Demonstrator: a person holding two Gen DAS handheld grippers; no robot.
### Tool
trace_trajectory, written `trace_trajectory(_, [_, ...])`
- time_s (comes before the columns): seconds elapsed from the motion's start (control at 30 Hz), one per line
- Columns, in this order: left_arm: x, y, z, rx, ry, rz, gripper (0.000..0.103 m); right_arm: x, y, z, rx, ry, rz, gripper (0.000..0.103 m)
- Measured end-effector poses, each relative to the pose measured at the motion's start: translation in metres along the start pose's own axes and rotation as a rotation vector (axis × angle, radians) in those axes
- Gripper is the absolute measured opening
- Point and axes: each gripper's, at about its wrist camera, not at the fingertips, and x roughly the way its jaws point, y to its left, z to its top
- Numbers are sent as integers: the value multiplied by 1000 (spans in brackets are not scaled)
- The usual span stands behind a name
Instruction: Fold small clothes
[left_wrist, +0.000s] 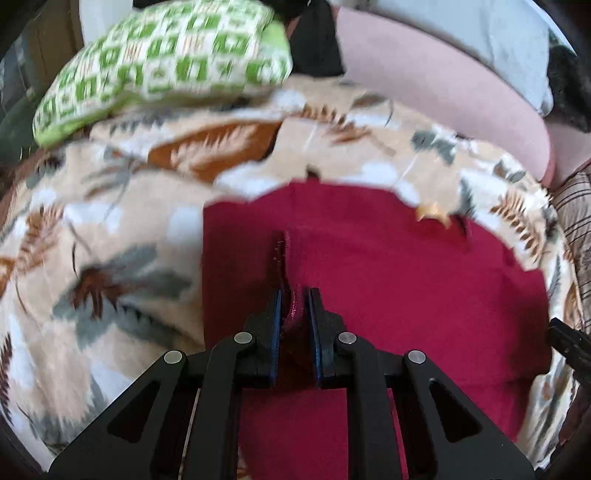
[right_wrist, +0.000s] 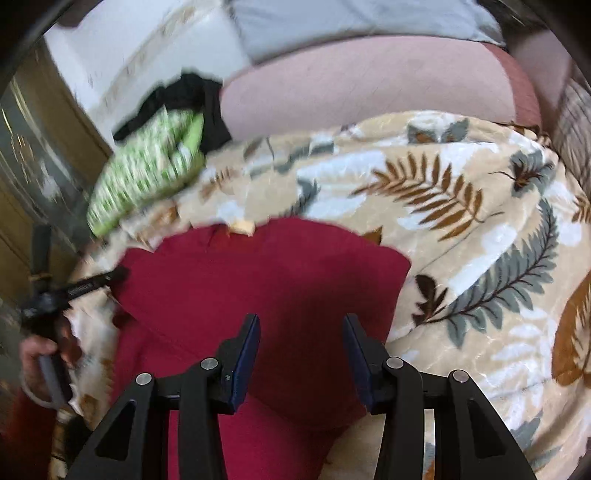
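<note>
A dark red garment (left_wrist: 388, 280) lies spread on a beige leaf-patterned blanket (left_wrist: 110, 236). My left gripper (left_wrist: 295, 295) is shut on a raised fold of the red garment, pinched between the blue pads. In the right wrist view the same red garment (right_wrist: 266, 288) lies below my right gripper (right_wrist: 301, 321), which is open and empty just above the cloth. The left gripper's body (right_wrist: 48, 295) and the hand that holds it show at the left edge of the right wrist view.
A green-and-white patterned cushion (left_wrist: 162, 62) lies at the back left on the blanket (right_wrist: 461, 206). A pink cushion (left_wrist: 436, 85) and a black cloth (right_wrist: 192, 99) lie behind. A striped fabric (left_wrist: 576, 206) is at the right edge.
</note>
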Motion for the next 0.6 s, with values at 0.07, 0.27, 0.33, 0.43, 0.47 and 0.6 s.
trace_trajectory(0.07, [1, 2, -5, 2, -3, 5, 13, 17, 2, -5, -21, 54, -96, 44])
trace_trajectory(0.27, [3, 6, -6, 0, 1, -6, 13, 8, -38, 4, 137, -29, -110, 48])
trace_trajectory(0.33, [5, 6, -7, -2, 8, -1, 13, 17, -50, 10, 192, -30, -90, 63])
trace_trajectory(0.43, [8, 5, -8, 7, 12, 10, 13, 41, -58, 13, 231, 39, 14, 44])
trace_trajectory(0.47, [9, 5, -8, 8, 14, 7, 13, 41, -53, 17, 195, 31, -24, 29])
trace_trajectory(0.6, [16, 5, -9, 7, 31, -1, 14, 31, -41, 28, 81, -36, -127, 13])
